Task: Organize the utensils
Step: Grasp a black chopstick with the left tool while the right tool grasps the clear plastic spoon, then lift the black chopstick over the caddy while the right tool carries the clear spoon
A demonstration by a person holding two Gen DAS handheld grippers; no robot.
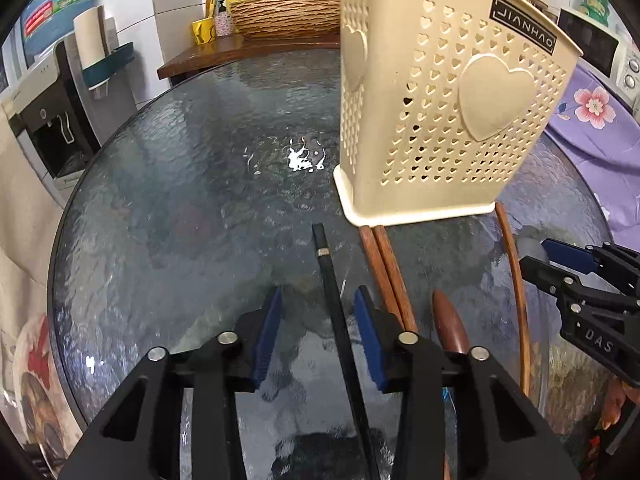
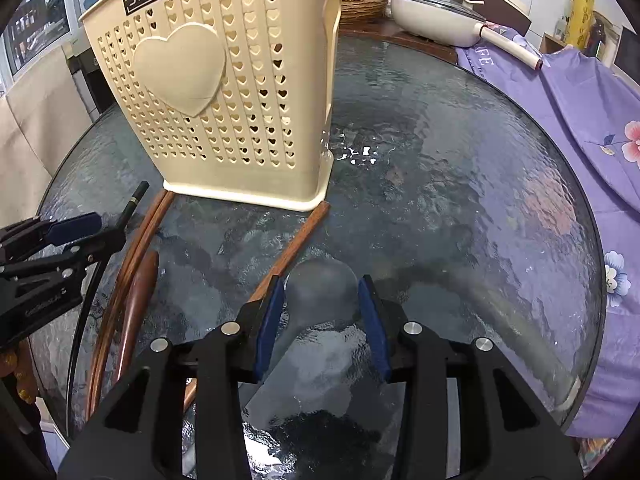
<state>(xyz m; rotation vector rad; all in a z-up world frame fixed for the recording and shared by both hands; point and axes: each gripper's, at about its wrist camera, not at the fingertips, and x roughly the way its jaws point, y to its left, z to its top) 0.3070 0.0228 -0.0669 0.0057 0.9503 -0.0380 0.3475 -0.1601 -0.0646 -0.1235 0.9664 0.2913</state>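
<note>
A cream heart-pattern utensil basket point(image 1: 440, 100) point(image 2: 224, 92) stands upright on the round glass table point(image 1: 180, 200). In the left wrist view my left gripper point(image 1: 318, 296) is open; a black chopstick point(image 1: 336, 312) lies between its blue pads, nearer the right one, touching neither. Brown wooden chopsticks point(image 1: 384, 272) and a dark wooden spoon point(image 1: 450, 320) lie just right of it. In the right wrist view my right gripper point(image 2: 322, 280) is open around the bowl of a grey translucent spoon point(image 2: 320, 300), which nearly fills the gap. A brown chopstick point(image 2: 296, 240) lies to its left.
The left gripper point(image 2: 108, 228) shows at the right view's left edge, the right gripper point(image 1: 538, 254) at the left view's right edge. A purple floral cloth point(image 2: 580, 120) borders the table's right. A white pan point(image 2: 432, 12), wicker bowl point(image 1: 288, 16) and water dispenser point(image 1: 48, 120) stand beyond.
</note>
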